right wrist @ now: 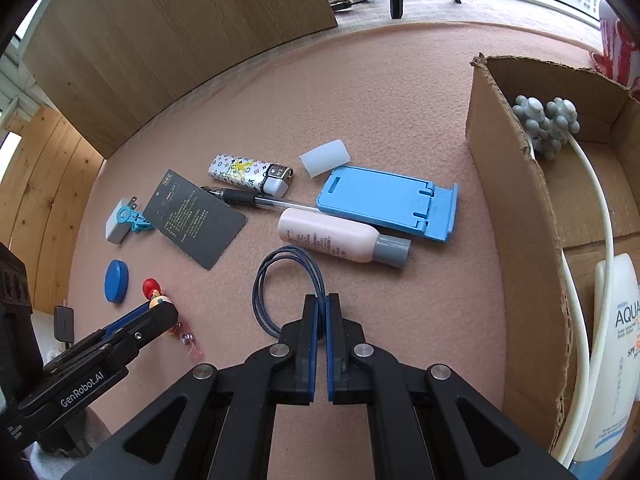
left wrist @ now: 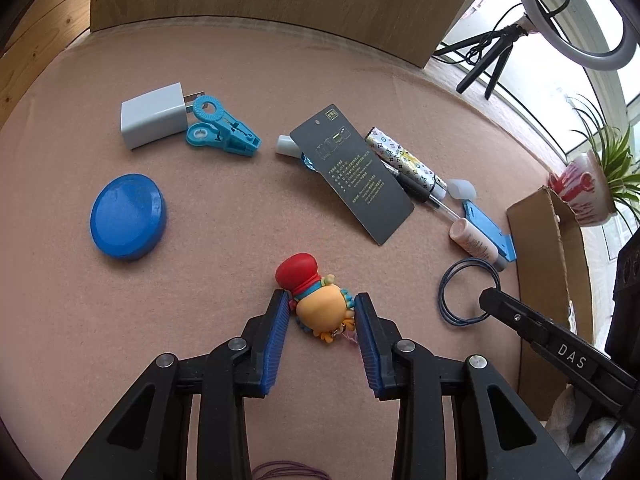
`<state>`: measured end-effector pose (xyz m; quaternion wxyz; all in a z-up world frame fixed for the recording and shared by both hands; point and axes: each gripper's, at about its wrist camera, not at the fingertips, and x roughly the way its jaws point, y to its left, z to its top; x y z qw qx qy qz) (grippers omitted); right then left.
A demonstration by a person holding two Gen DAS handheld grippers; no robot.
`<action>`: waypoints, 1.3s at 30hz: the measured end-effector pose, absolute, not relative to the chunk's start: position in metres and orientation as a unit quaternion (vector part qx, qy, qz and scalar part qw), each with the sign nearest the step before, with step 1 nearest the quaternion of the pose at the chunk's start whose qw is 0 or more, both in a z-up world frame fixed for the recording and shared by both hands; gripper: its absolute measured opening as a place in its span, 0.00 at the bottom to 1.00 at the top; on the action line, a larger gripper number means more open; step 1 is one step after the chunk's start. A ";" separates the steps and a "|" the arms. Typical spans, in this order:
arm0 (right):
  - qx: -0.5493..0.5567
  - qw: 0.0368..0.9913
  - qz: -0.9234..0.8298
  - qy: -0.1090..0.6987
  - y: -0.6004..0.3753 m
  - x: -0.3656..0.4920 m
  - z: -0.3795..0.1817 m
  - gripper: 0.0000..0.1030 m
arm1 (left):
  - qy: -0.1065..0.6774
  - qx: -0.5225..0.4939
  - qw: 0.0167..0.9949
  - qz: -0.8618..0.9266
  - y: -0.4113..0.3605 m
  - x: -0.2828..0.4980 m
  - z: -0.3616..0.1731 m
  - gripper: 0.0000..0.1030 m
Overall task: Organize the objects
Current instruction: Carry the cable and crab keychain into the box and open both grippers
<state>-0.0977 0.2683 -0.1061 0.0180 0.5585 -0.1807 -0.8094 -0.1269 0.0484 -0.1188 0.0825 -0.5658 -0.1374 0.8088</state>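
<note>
- The toy figure keychain (left wrist: pixel 320 300) is being bracketed by the left gripper (left wrist: pixel 322 312); the jaws are standing partly open, with the blue pads (left wrist: pixel 276 344) lying along the round head on either side. Full pressing contact cannot be told on both sides.
- Risk judged: the head is rounded and smooth, so it is likely being squeezed off-centre and may be squirted forward toward the red hat. The dangling charm bits at the near end may be snagged under a pad.
- The blue cord loop (right wrist: pixel 286 288) is being pinched by the right gripper (right wrist: pixel 322 304), jaws fully closed on its near strands.
- Risk judged: only a thin bite is being held; the cord may be slipped through on lifting, or its far arc dragged against the pink bottle (right wrist: pixel 336 240) just beyond.
- The cardboard box (right wrist: pixel 516 208), already being filled with a massager and a lotion tube, is lying to the right; a limp loop may be caught on its torn rim.
- Farther items are being left untouched: phone stand (right wrist: pixel 384 204), pen (right wrist: pixel 256 200), lighter (right wrist: pixel 250 174), black card (right wrist: pixel 196 220), blue lid (left wrist: pixel 128 216), blue clip (left wrist: pixel 220 130), charger (left wrist: pixel 154 120).
</note>
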 end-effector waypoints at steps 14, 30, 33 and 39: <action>0.493 0.025 -0.846 -0.201 0.299 -0.033 -0.045 0.03 | -0.143 -0.526 0.116 0.830 0.062 -0.095 -0.068 0.35; 0.455 -0.064 -0.867 -0.194 0.391 0.037 -0.009 0.03 | -0.097 -0.494 0.254 0.826 0.202 -0.096 -0.013 0.35; 0.452 -0.078 -0.867 -0.196 0.404 0.046 -0.010 0.03 | -0.085 -0.494 0.278 0.820 0.234 -0.095 -0.009 0.35; 0.456 -0.088 -0.863 -0.200 0.422 0.055 -0.016 0.03 | -0.056 -0.496 0.302 0.812 0.283 -0.093 -0.012 0.35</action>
